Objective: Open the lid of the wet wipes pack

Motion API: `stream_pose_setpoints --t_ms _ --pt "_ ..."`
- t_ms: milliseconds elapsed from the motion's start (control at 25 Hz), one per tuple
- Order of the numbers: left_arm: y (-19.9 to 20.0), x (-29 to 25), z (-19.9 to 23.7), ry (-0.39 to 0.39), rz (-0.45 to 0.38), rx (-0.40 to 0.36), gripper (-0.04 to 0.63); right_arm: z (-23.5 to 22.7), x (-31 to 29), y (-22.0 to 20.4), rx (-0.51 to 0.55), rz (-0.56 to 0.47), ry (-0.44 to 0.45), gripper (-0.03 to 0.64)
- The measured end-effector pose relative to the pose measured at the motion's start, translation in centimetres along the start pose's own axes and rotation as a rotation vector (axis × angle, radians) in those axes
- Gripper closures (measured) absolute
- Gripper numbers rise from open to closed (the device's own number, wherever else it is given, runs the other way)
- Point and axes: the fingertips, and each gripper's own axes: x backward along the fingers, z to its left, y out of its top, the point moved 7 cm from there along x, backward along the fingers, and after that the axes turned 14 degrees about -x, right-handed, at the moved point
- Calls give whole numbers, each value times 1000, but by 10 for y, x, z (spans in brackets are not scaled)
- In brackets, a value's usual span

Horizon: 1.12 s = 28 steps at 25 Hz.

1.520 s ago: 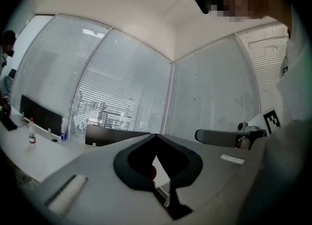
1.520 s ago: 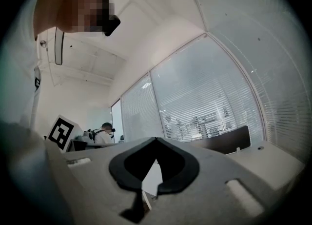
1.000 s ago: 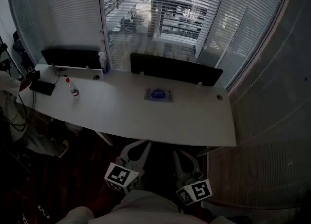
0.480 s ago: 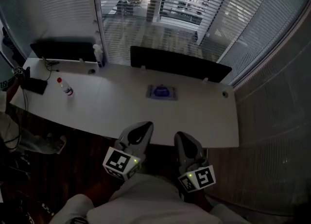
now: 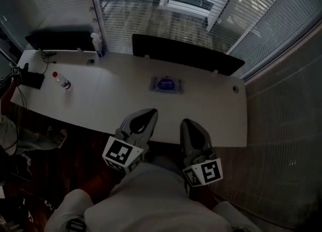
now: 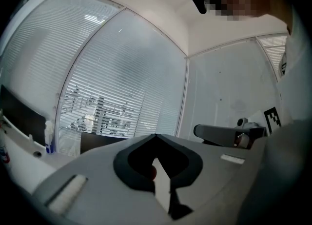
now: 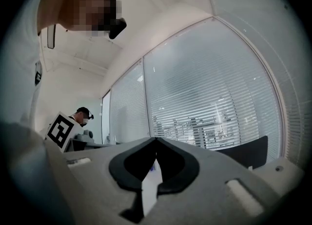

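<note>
The wet wipes pack [image 5: 166,84], pale with a blue oval lid, lies flat at the middle of the white table [image 5: 211,115], and its lid looks down. My left gripper [image 5: 145,113] hovers at the table's near edge, short of the pack and to its left. My right gripper [image 5: 187,123] is beside it, short of the pack and to its right. In the left gripper view the left gripper [image 6: 156,135] shows both jaws meeting at a point with nothing between them. The right gripper [image 7: 156,139] looks the same in its own view. Neither touches the pack.
A long black divider panel [image 5: 186,55] stands behind the pack, and a second one [image 5: 58,40] at the far left. A red-capped bottle [image 5: 61,80], a spray bottle [image 5: 96,44] and a black device [image 5: 32,80] sit at the left end. Blinds cover the windows. Another person [image 7: 84,115] stands in the background.
The view has closed in on the table. Both grippers have moved forward from beneath the table edge up to it, staying shut. The pack has not moved.
</note>
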Motion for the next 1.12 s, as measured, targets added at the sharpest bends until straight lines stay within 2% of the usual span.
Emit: stream_pose_setpoints --t_ms 360,560,680,840,1000,1120 --pt "-19 -49 2 45 48 26 592 -50 -19 -1 37 51 39 617" --pt "-38 -73 13 65 115 41 592 -73 -34 -14 82 119 46 617" --pt "-60 -86 23 80 166 39 592 -89 -45 -34 128 178 25 617" --pt "-107 -106 28 57 221 15 592 -104 -63 -60 181 224 37 616" --pt "-137 -123 42 84 244 57 592 -118 -84 -87 249 273 51 615" --pt "-159 -132 52 79 261 50 593 -128 -96 -102 265 294 57 615"
